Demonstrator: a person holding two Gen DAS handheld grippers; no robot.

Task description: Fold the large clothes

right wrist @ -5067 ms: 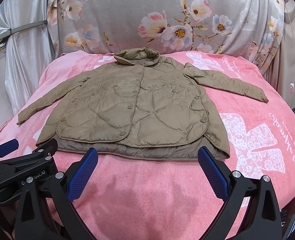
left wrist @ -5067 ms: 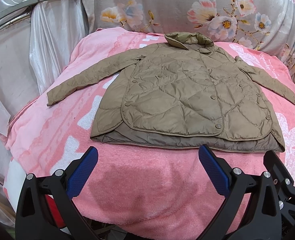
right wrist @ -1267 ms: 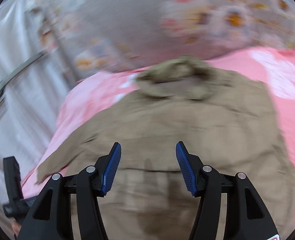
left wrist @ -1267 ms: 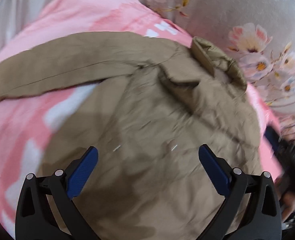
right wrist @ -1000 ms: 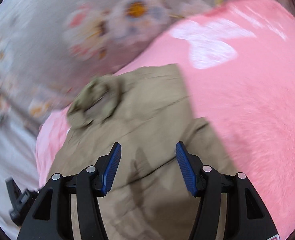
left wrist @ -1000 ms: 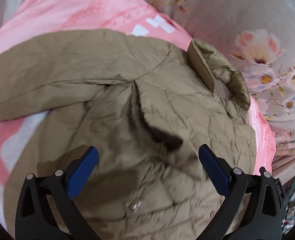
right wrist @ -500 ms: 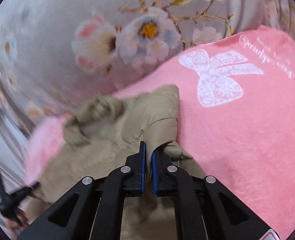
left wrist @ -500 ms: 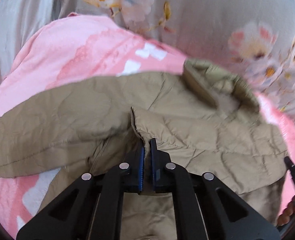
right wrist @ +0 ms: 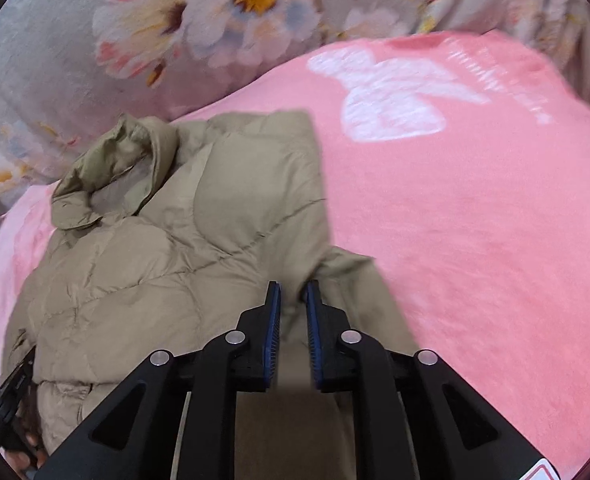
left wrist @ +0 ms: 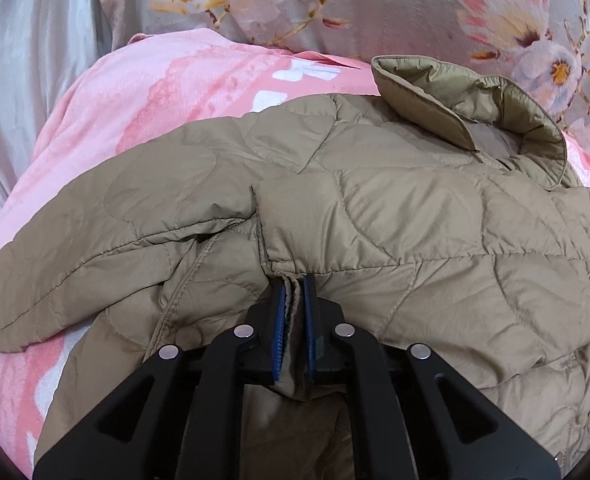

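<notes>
A tan quilted jacket (left wrist: 395, 216) lies on a pink blanket (left wrist: 143, 104), collar (left wrist: 475, 108) at the far side. My left gripper (left wrist: 293, 280) is shut on a pinch of jacket fabric at the left shoulder, where the sleeve (left wrist: 95, 232) joins. In the right wrist view the jacket (right wrist: 215, 220) shows with its collar (right wrist: 115, 168) to the left. My right gripper (right wrist: 292, 289) is shut on jacket fabric at the right shoulder edge. The left gripper's body shows at that view's lower left edge (right wrist: 11, 404).
A grey floral cloth (left wrist: 395, 4) hangs behind the bed; it also fills the top of the right wrist view (right wrist: 215, 12). White curtain (left wrist: 27, 64) hangs at the left. Bare pink blanket with a white bow print (right wrist: 395, 96) spreads to the right of the jacket.
Both grippers came in over the jacket and closed from wide open onto fabric at its two shoulders. Since half a second ago they hold on and the fabric is slightly lifted.
</notes>
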